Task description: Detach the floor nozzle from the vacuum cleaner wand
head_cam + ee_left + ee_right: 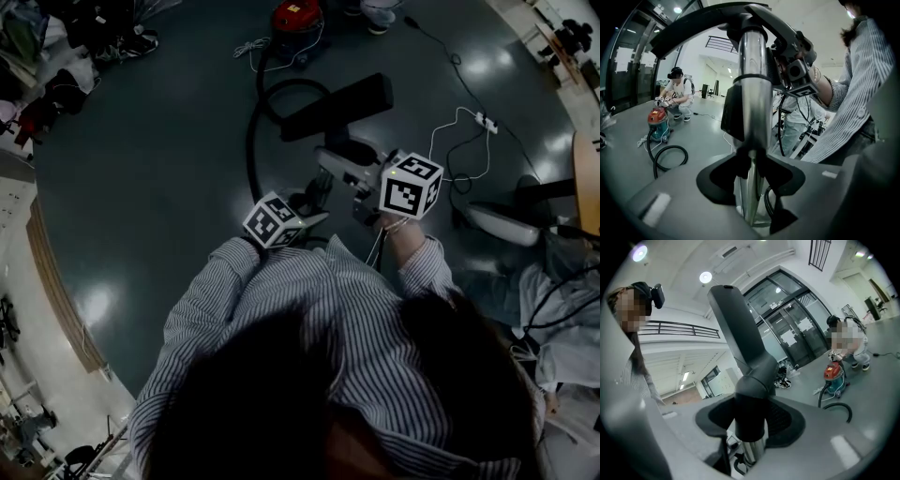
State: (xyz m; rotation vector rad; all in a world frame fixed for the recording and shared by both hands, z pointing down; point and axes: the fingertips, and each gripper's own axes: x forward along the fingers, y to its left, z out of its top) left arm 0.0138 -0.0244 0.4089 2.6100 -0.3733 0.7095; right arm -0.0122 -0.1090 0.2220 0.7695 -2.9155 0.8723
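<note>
- The grey floor (141,187) is seen spread well below and beyond both sets of fingers.
- The grippers are carried by a person in a striped shirt (319,319), located behind the fingers.
- A second person (677,96) is seen crouched on the floor, far beyond the fingers and beside the vacuum cleaner.
- A black hose (249,141) is laid in a loop on the floor, beyond the fingers, between them and the vacuum cleaner.
- The black floor nozzle (339,105) is held off the floor, extending past the right fingers. Its neck is seated between those fingers and is joined to the wand.
- The chrome wand (752,93) is run between the left fingers. Its end is seen entering the nozzle neck just past the right fingers.
- The red vacuum cleaner (298,17) is stood on the floor, well apart from both sets of fingers.
- The left gripper (751,173) is closed: its fingers (717,180) are clamped on the wand.
- The right gripper (750,416) is closed: its fingers (787,418) are clamped on the neck of the floor nozzle, just beyond the left fingers.
- A white power strip (486,122) with its cable is laid on the floor, to the right of the right fingers and well apart.
</note>
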